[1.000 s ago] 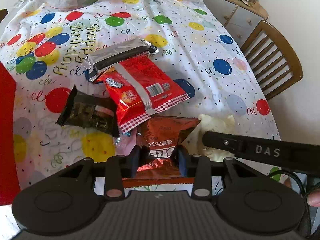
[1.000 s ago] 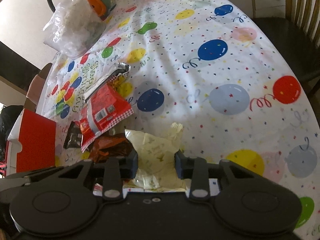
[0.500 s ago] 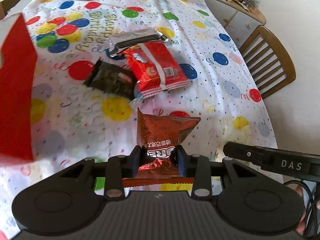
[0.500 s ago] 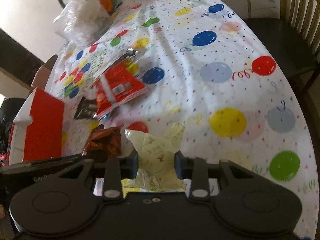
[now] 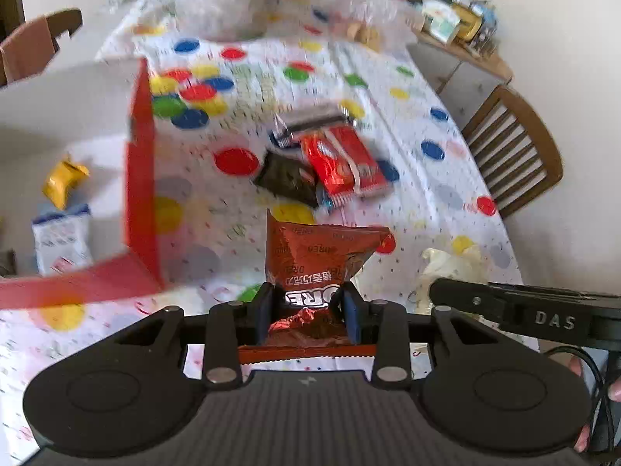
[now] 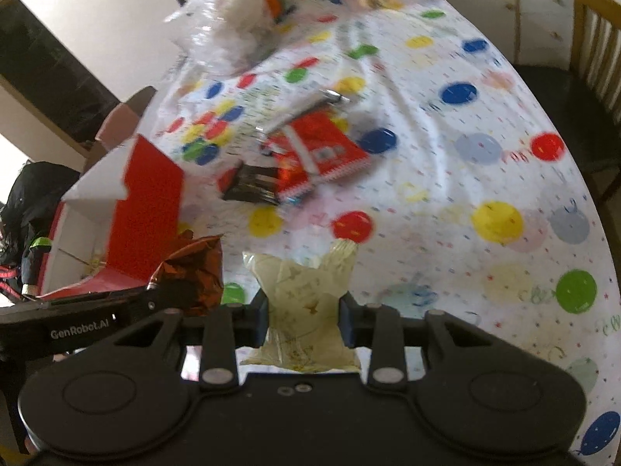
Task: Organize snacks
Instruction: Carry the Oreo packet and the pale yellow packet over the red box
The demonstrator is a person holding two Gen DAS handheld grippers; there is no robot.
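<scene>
My left gripper point(image 5: 308, 306) is shut on a brown Oreo packet point(image 5: 314, 256) and holds it in the air near the red box point(image 5: 139, 178). My right gripper point(image 6: 304, 320) is shut on a pale yellow packet point(image 6: 306, 283), also lifted. In the right wrist view the brown packet point(image 6: 194, 275) hangs at the left, beside the red box point(image 6: 143, 209). On the table lie a red snack bag point(image 5: 341, 163), a black packet point(image 5: 287, 178) and a silver packet point(image 5: 310, 124). Inside the box are a yellow packet point(image 5: 62, 182) and a white-blue packet point(image 5: 58, 237).
The table has a balloon-print cloth point(image 6: 465, 194). Clear plastic bags point(image 6: 233, 31) stand at its far end. A wooden chair point(image 5: 516, 151) stands at the right side, with a cabinet point(image 5: 462, 70) behind it.
Both grippers have lifted their packets off the table and pulled back to the left. The open red box has come into view beside the left gripper.
</scene>
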